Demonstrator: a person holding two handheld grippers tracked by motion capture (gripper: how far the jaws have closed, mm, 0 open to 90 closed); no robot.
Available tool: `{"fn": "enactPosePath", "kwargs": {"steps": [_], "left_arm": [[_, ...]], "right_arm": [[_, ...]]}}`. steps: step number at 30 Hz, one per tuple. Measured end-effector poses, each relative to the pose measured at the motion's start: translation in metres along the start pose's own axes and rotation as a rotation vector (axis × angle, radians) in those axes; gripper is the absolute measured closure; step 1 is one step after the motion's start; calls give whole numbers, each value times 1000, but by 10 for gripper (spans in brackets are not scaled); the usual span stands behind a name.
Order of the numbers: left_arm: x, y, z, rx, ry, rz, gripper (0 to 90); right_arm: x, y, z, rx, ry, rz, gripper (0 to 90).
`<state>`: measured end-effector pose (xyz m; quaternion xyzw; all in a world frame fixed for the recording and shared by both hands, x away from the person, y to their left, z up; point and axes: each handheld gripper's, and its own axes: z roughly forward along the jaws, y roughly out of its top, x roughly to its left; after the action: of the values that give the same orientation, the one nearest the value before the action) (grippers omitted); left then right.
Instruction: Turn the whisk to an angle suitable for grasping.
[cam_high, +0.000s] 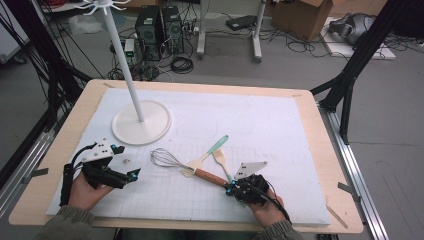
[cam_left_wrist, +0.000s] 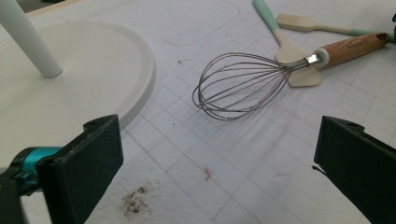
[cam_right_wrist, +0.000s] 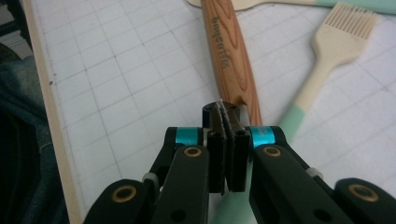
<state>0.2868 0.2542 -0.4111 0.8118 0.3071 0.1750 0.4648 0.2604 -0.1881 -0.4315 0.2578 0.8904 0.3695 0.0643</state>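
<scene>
White gridded matting covers the table (cam_high: 330, 150), with cables and computers on the floor beyond. Nearest, both hands rest at the front edge: the left gripper (cam_high: 131, 175) lies tilted, jaws wide apart and holding nothing; the right gripper (cam_right_wrist: 226, 122) has its jaws pressed together at the end of the whisk (cam_high: 184, 166) handle. Farther on lie a spatula (cam_high: 207, 154) and brush (cam_high: 222, 162), then a stand (cam_high: 141, 122)
</scene>
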Motion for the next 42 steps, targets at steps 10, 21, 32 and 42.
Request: {"fn": "enactPosePath", "kwargs": {"steps": [10, 21, 32, 42], "left_arm": [[0, 0, 0, 0, -3, 2, 17], [1, 0, 0, -1, -4, 0, 17], [1, 0, 0, -8, -17, -2, 17], [-2, 2, 0, -24, -37, 16, 17]], "right_arm": [[-4, -3, -4, -16, -8, 16, 872], [-15, -5, -18, -91, 4, 61, 711], [-32, -8, -32, -165, -18, 121, 513], [-41, -15, -38, -185, -38, 150, 436]]}}
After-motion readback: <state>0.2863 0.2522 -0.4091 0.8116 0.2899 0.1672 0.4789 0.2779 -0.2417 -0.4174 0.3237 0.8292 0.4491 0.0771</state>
